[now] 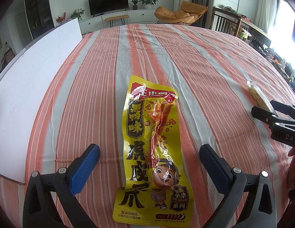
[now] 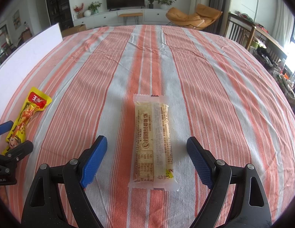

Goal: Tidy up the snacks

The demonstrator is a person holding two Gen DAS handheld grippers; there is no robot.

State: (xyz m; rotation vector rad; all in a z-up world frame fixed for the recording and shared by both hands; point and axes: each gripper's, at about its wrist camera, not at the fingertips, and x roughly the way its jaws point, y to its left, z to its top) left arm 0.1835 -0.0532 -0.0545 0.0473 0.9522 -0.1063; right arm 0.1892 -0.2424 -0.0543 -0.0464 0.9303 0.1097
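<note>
1. Both grippers are wide open and holding nothing right now. Left gripper [image 1: 149, 163] hangs over the yellow chicken-foot pouch [image 1: 149, 152], pads either side of it and clear of the film. Right gripper [image 2: 147, 157] is lined up the same way over the pale rice-cracker bar [image 2: 153, 142].

2. Where the snacks are: both lie flat on the striped tablecloth [image 1: 195, 60], lengthwise along the fingers, well apart from each other (pouch on the left, bar on the right).

3. What I'd worry about with the pouch: it's glossy, crinkly film with a lumpy middle. Closing on the flat edge could just fold the film and let it slip out on the lift.

4. The bar looks stiffer, but the wrapper is smooth and thin. Come down too shallow and the pads may only catch the seam flap. Squeeze hard and the cracker inside probably cracks.

5. The cloth is loose and wrinkled. Pads that scrape it could pinch a fold along with the snack and drag everything.

6. Room to move: lots of bare cloth ahead of both snacks. The white board [image 1: 33, 87] stands along the left side near the pouch, so a leftward swing is the tight one. The two grippers sit fairly close side by side (each shows up in the other's view), so inward moves could bump.
</note>
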